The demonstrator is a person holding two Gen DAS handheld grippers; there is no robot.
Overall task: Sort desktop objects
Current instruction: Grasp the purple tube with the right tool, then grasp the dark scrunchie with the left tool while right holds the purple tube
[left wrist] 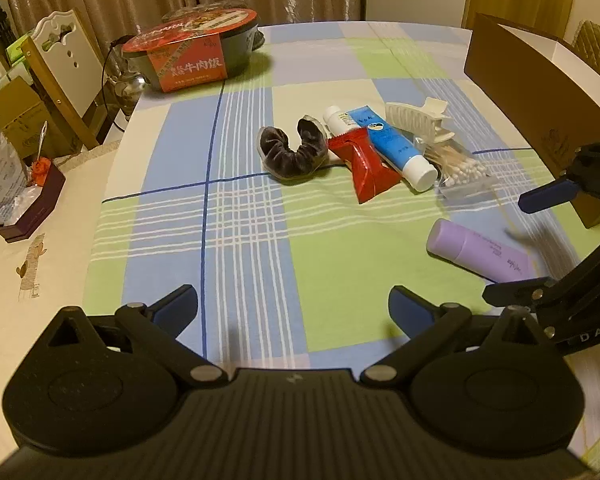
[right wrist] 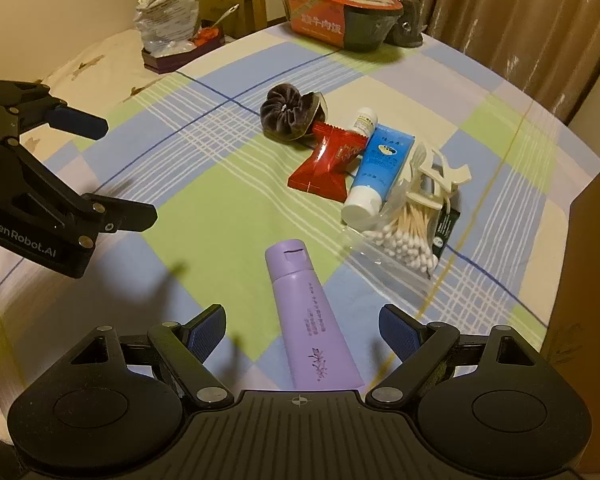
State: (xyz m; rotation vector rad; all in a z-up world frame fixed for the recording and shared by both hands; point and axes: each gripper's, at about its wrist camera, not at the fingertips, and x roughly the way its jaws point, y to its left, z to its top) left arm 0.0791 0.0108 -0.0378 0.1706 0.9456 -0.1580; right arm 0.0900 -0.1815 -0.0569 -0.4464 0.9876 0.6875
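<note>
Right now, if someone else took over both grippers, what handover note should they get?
Left gripper: open, empty, hovering over bare tablecloth.
Right gripper: open, straddling the purple tube, which lies flat and is not yet gripped.
Mid-table pile: dark scrunchie, red packet, blue tube, small white bottle, white hair claw, bag of cotton swabs.
Brown box stands along the right edge.
Done: nothing visibly sorted.
Left: everything; the purple tube looks like the likely first pick.

Table [left wrist: 112,184] under plaid cloth [left wrist: 252,240], seemingly
</note>
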